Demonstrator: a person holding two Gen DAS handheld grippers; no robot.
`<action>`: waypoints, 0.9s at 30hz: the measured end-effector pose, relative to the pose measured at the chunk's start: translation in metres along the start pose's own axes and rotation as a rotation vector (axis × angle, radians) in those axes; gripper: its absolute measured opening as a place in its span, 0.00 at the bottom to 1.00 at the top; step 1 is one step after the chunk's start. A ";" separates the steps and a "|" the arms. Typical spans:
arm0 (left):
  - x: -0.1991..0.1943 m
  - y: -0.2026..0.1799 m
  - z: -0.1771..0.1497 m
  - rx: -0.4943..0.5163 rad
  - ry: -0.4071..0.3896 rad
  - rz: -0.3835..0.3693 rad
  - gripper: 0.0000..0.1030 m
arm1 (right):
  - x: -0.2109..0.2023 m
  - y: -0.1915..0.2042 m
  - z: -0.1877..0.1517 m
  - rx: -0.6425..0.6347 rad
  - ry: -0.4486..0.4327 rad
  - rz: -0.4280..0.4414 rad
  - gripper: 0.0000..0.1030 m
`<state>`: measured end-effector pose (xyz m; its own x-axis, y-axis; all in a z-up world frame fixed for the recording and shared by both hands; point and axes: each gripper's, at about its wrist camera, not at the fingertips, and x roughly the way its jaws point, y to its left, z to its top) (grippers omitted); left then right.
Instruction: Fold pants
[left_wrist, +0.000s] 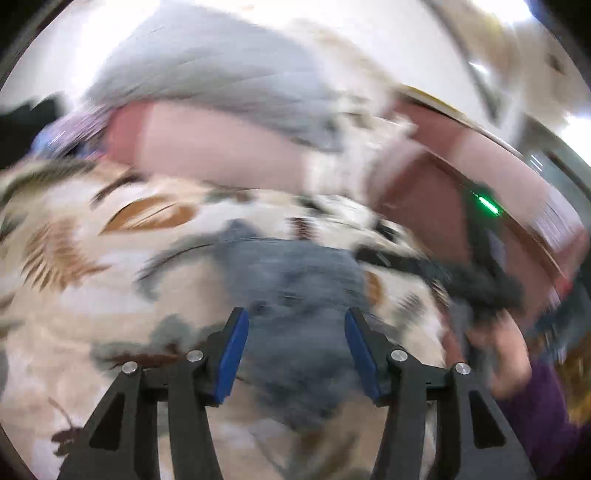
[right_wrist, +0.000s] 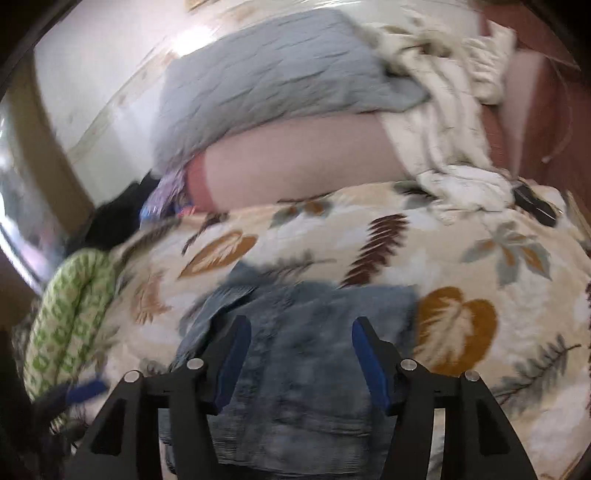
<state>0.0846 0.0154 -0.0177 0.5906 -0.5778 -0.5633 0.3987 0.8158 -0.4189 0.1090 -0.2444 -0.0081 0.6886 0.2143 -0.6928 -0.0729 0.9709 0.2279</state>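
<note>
Both views motion-blurred. Blue denim pants (right_wrist: 295, 354), washed and wrinkled, lie bunched on a cream bedspread with brown, ochre and grey leaf print (right_wrist: 461, 236), low centre of the right wrist frame; in the left wrist view the same denim (left_wrist: 291, 295) sits centre-bottom, just ahead of the tips.

Left tongs (left_wrist: 295, 325): blue pads spread roughly halfway, nothing clamped, denim showing in the gap but pads not pressing it. Right tongs (right_wrist: 301, 332): same, about half open, fabric underneath and between, no grip. The other hand (left_wrist: 506, 354), purple sleeve, shows at right edge of the left view, holding its black tool.

Background: grey quilted pillow (right_wrist: 266, 77) upper centre, pink pillow (right_wrist: 295, 173) below it, crumpled cream sheet (right_wrist: 443, 110) upper right, green-and-white patterned cloth (right_wrist: 70, 310) at left edge.

Step, as I read it: between grasps, pants partly folded or heaped, exact fold count can't tell from blur. Next move likely needs both tongs dropped onto an edge of the denim, pinching both layers at matching corners, then carrying it over evenly; risk is catching the bedspread along with the denim.
</note>
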 end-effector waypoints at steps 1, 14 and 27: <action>0.009 0.007 0.001 -0.033 -0.006 0.028 0.54 | 0.006 0.006 -0.004 -0.018 0.008 -0.013 0.59; 0.061 -0.036 -0.033 0.166 0.134 0.181 0.54 | 0.058 -0.006 -0.044 0.012 0.138 -0.031 0.62; 0.088 -0.021 -0.056 0.168 0.233 0.276 0.57 | 0.068 -0.013 -0.054 0.035 0.155 0.011 0.63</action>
<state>0.0892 -0.0535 -0.0982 0.5240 -0.3105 -0.7931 0.3678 0.9224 -0.1181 0.1183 -0.2366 -0.0950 0.5677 0.2410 -0.7872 -0.0524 0.9648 0.2576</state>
